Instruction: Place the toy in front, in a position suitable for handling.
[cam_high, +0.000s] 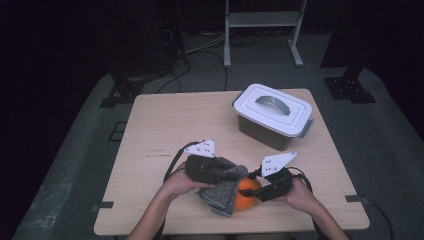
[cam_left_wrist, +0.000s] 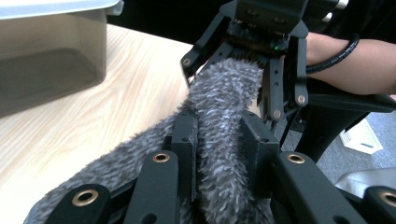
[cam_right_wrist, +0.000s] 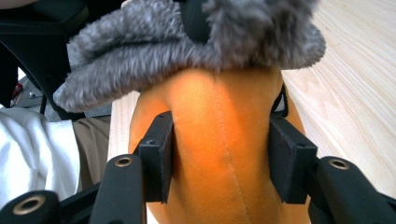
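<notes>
- High view: your left hand-held gripper (cam_high: 227, 173) has the grey fuzzy cloth (cam_high: 222, 192) pinched, and the cloth drapes partly over the orange plush toy (cam_high: 248, 194). Your right hand-held gripper (cam_high: 256, 192) meets that toy from the other side. Both soft things sit at the tabletop's (cam_high: 165, 125) near edge, well short of the lidded plastic box (cam_high: 272, 116). The box's lid is on, so if these things are bound for it, I judge the job early: nothing is stowed and the lid is yet to come off.
- Left gripper view: the jaws of the left hand-held gripper (cam_left_wrist: 225, 142) stand narrow and pressed into a fold of the grey fuzzy cloth (cam_left_wrist: 224, 107), a firm hold. The right hand-held gripper (cam_left_wrist: 238, 63) faces you just past the cloth. The lidded plastic box (cam_left_wrist: 46, 56) lies off to the left, apart from the cloth.
- Right gripper view: the right hand-held gripper (cam_right_wrist: 222, 149) stands about half open with both pads against the flanks of the orange plush toy (cam_right_wrist: 219, 126), which dents slightly. The grey fuzzy cloth (cam_right_wrist: 187, 46) lies over the toy's far end.
- Writing: I can read no brand, label or lettering on the box, cloth, toy or grippers.
</notes>
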